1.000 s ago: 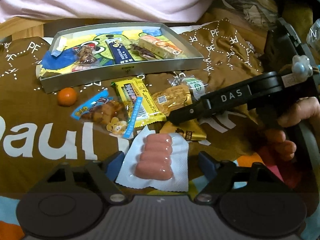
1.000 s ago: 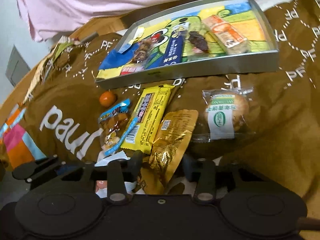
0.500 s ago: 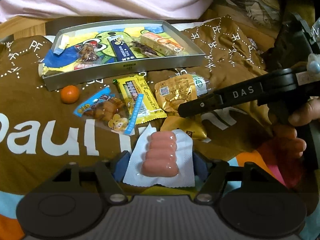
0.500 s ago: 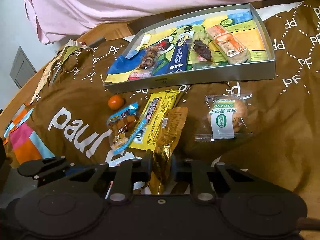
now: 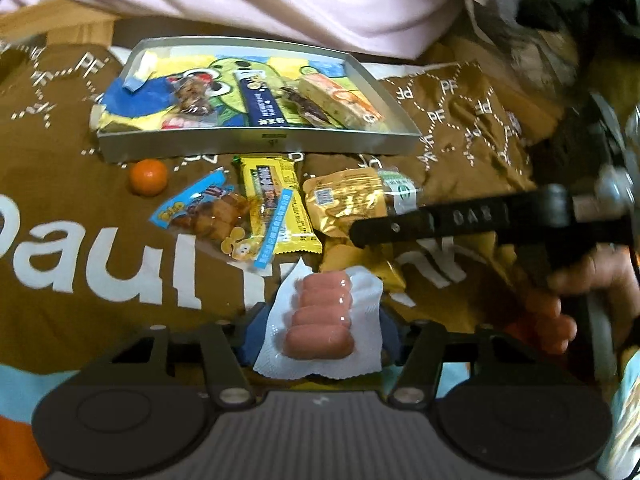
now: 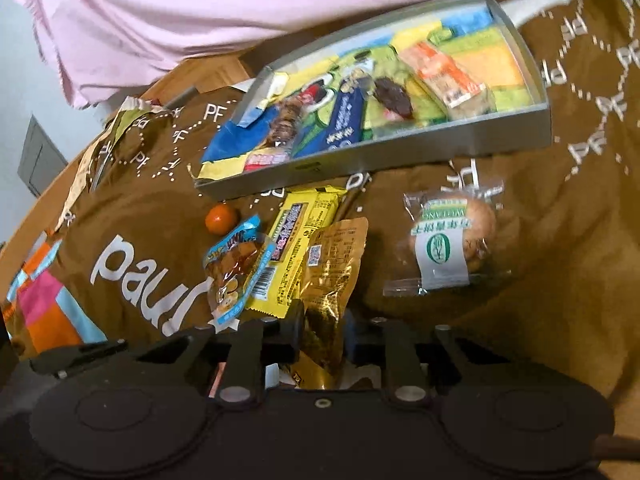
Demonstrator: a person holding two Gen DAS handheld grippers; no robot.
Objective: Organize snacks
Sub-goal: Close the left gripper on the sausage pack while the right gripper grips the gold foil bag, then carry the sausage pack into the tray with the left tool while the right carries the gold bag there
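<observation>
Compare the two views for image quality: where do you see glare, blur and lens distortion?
Left wrist view: glare glints on the sausage pack and gold packet; the right hand-held gripper is motion-smeared, and the tray rim bows from the fisheye. Right wrist view: the tray's contents look soft, and the bun wrapper shines.

The grey tray (image 5: pixel 260 142) already holds a blue bar (image 5: pixel 258 102), a dark sweet (image 5: pixel 308 110) and an orange-and-white pack (image 5: pixel 340 100). Just in front of the tray lie a small orange ball (image 5: pixel 149 177), a blue-edged clear bag (image 5: pixel 204 216) of brown pieces, and a yellow packet (image 5: pixel 276 208) lying lengthwise. A gold pouch (image 6: pixel 334 268) (crinkled, shiny) hangs upright nearer than the tray, pinched at its lower end. To its right a round bun (image 6: pixel 452 240) in clear wrap lies flat. Nearest, pink sausages (image 5: pixel 320 316) in a white-backed pack are held level.
</observation>
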